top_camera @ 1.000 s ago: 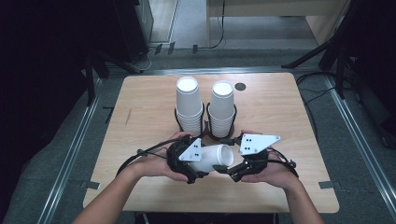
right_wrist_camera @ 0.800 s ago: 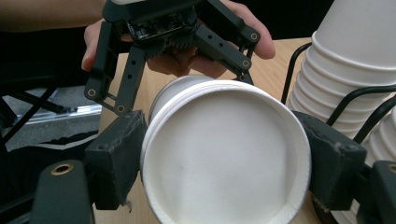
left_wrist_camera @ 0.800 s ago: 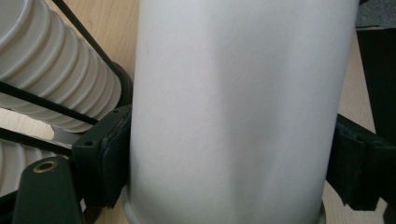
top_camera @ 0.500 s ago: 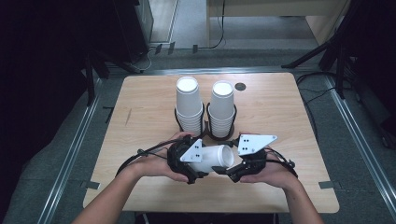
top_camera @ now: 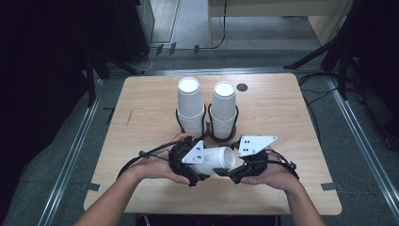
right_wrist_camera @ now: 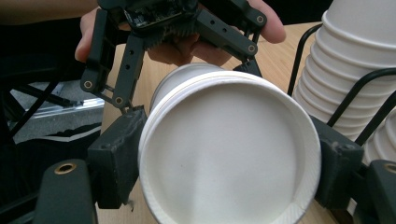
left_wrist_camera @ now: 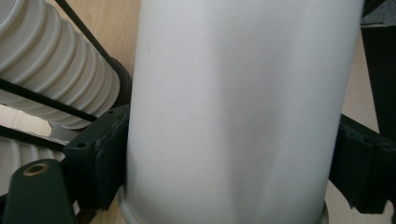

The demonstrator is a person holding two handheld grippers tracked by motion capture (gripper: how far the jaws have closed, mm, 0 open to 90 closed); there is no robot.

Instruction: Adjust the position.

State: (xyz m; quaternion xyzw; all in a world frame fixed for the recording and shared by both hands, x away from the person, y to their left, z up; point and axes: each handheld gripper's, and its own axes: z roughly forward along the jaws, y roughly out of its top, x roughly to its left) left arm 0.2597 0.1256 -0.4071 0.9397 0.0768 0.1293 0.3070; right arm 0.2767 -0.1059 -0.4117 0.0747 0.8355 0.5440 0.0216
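Nearest the person, both hands hold a white paper cup (top_camera: 217, 160) on its side just above the front part of the wooden surface (top_camera: 282, 117), roughly midway between left and right. The left gripper (top_camera: 190, 165) takes the cup around its body; in the left gripper view the cup's white wall (left_wrist_camera: 238, 107) stands between the two dark fingers (left_wrist_camera: 100, 154), one at each side. Those fingers have just been opening a little, and a thin gap seems to show at the left pad, so they sit narrow around the cup rather than pressing it. The right gripper (top_camera: 235, 172) meets the cup from the opposite end. In the right gripper view the cup's round white end (right_wrist_camera: 229, 154) faces the camera, with a finger (right_wrist_camera: 116, 158) tight against each side of it; these fingers have just been closing and now clamp the cup. Beyond it, that view shows the left gripper (right_wrist_camera: 187, 93) and the hand around it.

Farther back on the surface, two stacks of white cups stand upright side by side, each in a black wire holder: the left stack (top_camera: 190, 106) and the right stack (top_camera: 223, 108). A small dark round mark (top_camera: 242, 87) lies just behind the right stack.
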